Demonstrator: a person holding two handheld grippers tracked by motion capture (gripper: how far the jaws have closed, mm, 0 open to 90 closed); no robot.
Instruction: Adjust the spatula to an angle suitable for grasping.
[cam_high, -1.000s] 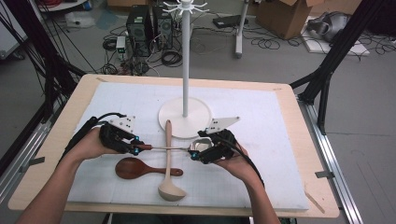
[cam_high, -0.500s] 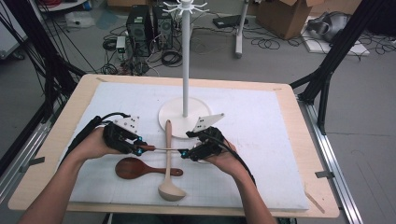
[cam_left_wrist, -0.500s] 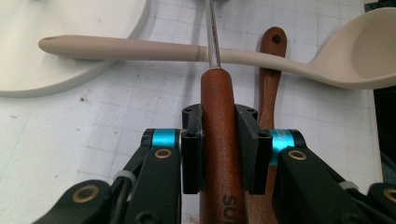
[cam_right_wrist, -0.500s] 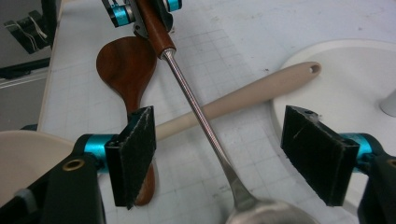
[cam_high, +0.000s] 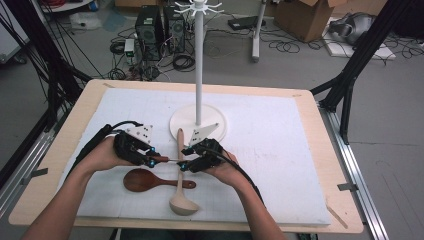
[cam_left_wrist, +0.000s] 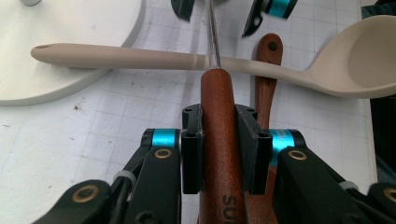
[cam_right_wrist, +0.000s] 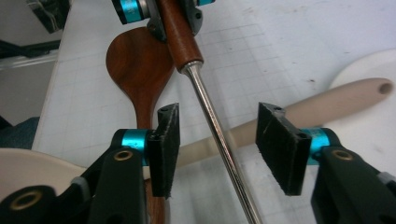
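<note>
- The table (cam_high: 320, 150) is a pale wooden board with rounded corners, covered by a white mat (cam_high: 280, 150) printed with a faint square grid and marked by a few dark specks.
- The stand (cam_high: 198, 75) is the landmark: a smooth white pole rising from a flat round white base, with a ring of small hooks at the top.
- The ladle (cam_high: 181, 185) is matte cream and looks like plastic, with a deep oval bowl and a long rounded handle with a hole in its end. It lies just in front of the stand, its handle tip resting on the rim of the base, its bowl toward the person.
- The wooden spoon (cam_high: 145, 180) is dark reddish brown with a smooth flat oval bowl. It lies in front of the stand and to its left, its handle passing under the ladle.
- The tool (cam_left_wrist: 219, 121) has a speckled red-brown rounded handle and a thin, shiny metal shaft. It is held level above the mat in front of the stand, crossing over the ladle's handle.
- The left gripper (cam_left_wrist: 219, 140) is clamped on the tool's handle, its black pads pressed to both sides.
- The right gripper (cam_right_wrist: 219, 140) stands wide, with the metal shaft running between its rough black pads and touching neither.
</note>
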